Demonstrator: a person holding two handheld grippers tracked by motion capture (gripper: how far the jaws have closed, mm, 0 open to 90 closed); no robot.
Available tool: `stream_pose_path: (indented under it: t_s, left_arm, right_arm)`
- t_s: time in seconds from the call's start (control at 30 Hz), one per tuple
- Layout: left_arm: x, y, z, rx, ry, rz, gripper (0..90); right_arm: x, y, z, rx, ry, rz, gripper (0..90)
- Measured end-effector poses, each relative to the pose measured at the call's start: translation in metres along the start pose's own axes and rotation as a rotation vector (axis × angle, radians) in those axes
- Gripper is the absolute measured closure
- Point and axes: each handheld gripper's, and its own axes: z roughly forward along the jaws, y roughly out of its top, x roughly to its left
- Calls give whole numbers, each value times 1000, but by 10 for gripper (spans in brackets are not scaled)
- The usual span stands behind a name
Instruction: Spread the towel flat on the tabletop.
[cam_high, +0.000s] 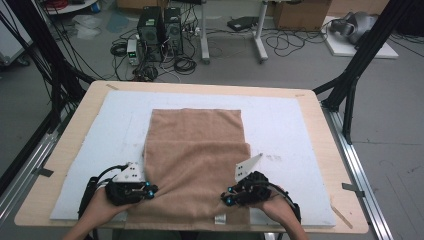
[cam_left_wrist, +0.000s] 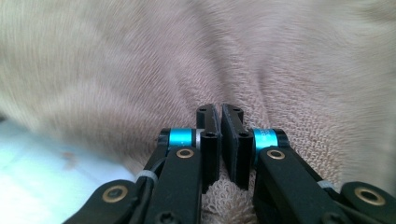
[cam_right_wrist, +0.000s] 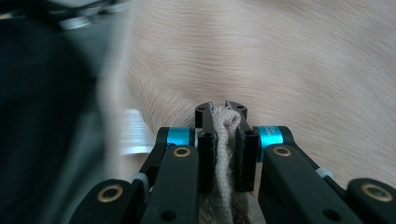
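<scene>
The high view shows the brown towel on the white mat. The left gripper and right gripper pinch its near corners; gripper views show cloth between closed jaws.

Tan towel — folded, flat on table, near edge lifted

Your high view is evenly lit from above with soft, faint shadows and no glare, though the whole picture is somewhat soft and low in detail. In your left gripper view the towel smears with motion blur toward the top and left, sharper just beside the jaws. Your right gripper view blurs likewise, its left edge dark and unfocused.
</scene>
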Motion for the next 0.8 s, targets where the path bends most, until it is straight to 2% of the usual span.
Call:
stream_pose_path:
  t_s: [0.07, 0.1, 0.13, 0.2, 0.23, 0.3, 0.37, 0.4, 0.47, 0.57, 0.63, 0.7, 0.8]
  left_arm:
    - [4, 4, -3, -19, 42, -6, 776]
    - [8, 6, -2, -22, 59, -12, 740]
    - [12, 7, 0, -20, 83, -13, 701]
    - [19, 8, 6, -23, 140, -27, 636]
    - [22, 8, 8, -22, 163, -38, 611]
    - [26, 8, 11, -24, 187, -49, 593]
    - [28, 8, 13, -25, 184, -57, 579]
    - [27, 9, 12, -30, 182, -56, 579]
    - [24, 10, 10, -47, 166, -55, 577]
    - [18, 14, 7, -59, 139, -43, 560]
    - [14, 14, 9, -35, 116, -20, 547]
    - [10, 11, 13, 4, 98, -9, 520]
    - [10, 2, 21, 42, 76, -27, 527]
  right_arm:
    - [1, 5, -10, -44, -82, 6, 678]
    - [-3, 6, -14, -48, -132, 15, 667]
    - [-8, 7, -15, -31, -170, 21, 646]
    - [-17, 5, -12, -2, -243, 20, 547]
    - [-22, 4, -9, 2, -254, 40, 529]
    - [-27, -1, -3, -5, -267, 66, 502]
    - [-26, -3, -2, -36, -267, 102, 493]
    - [-24, -4, -3, -57, -254, 103, 493]
    - [-16, -2, -8, -82, -259, 82, 497]
    - [-8, 2, -15, -94, -233, 62, 495]
    - [-3, 3, -17, -90, -191, 55, 475]
    - [1, 1, -14, -63, -166, 36, 440]
    - [4, -7, -3, 1, -167, 31, 416]
